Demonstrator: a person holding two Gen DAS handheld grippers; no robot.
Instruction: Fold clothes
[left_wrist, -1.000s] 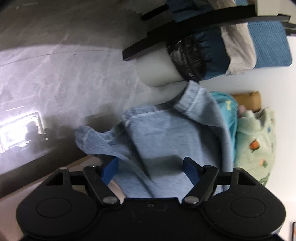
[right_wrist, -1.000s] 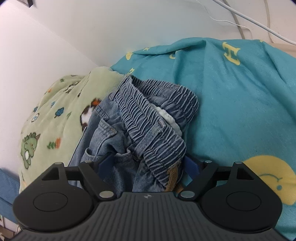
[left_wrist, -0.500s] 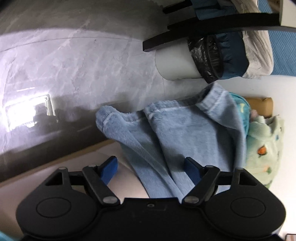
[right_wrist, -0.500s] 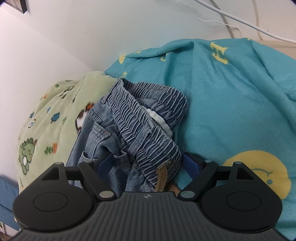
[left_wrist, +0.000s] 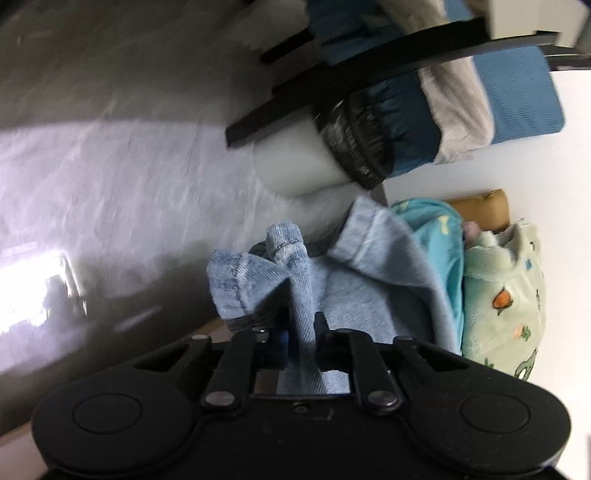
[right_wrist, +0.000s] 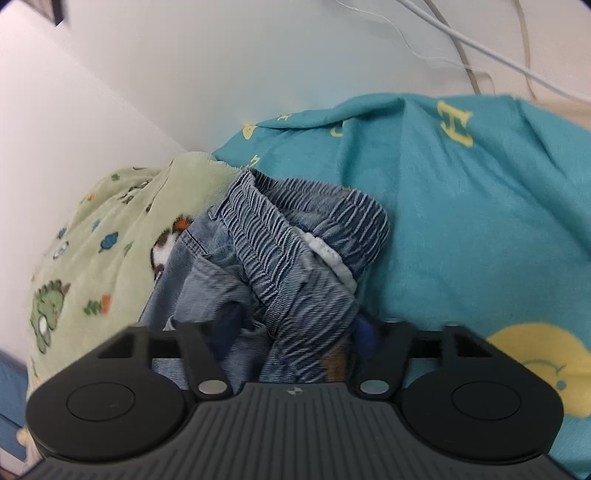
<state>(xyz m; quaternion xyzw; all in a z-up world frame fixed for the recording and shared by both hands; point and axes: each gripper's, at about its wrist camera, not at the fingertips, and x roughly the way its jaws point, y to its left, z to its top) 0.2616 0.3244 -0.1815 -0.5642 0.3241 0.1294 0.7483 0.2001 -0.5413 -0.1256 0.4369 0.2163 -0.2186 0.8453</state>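
Note:
A pair of light blue jeans hangs between my two grippers. In the left wrist view my left gripper (left_wrist: 300, 334) is shut on the hem end of a jeans leg (left_wrist: 295, 280); the denim bunches up between the fingers. In the right wrist view the elastic waistband (right_wrist: 291, 258) of the jeans sits between the fingers of my right gripper (right_wrist: 295, 328), which are narrowed around the bunched denim and appear to hold it. The waistband lies on a teal blanket (right_wrist: 461, 206).
A light green dinosaur-print fleece (right_wrist: 103, 258) lies left of the jeans, against a white wall. In the left wrist view there is a grey marble floor (left_wrist: 129, 184), a white bin with a black liner (left_wrist: 321, 158), and dark furniture with blue and grey cloth (left_wrist: 461, 92). White cables (right_wrist: 480, 44) run along the wall.
My left gripper has closed on the jeans leg hem, which was lying loose between open fingers. My right gripper's fingers have narrowed on the waistband. The left view has swung and blurred.

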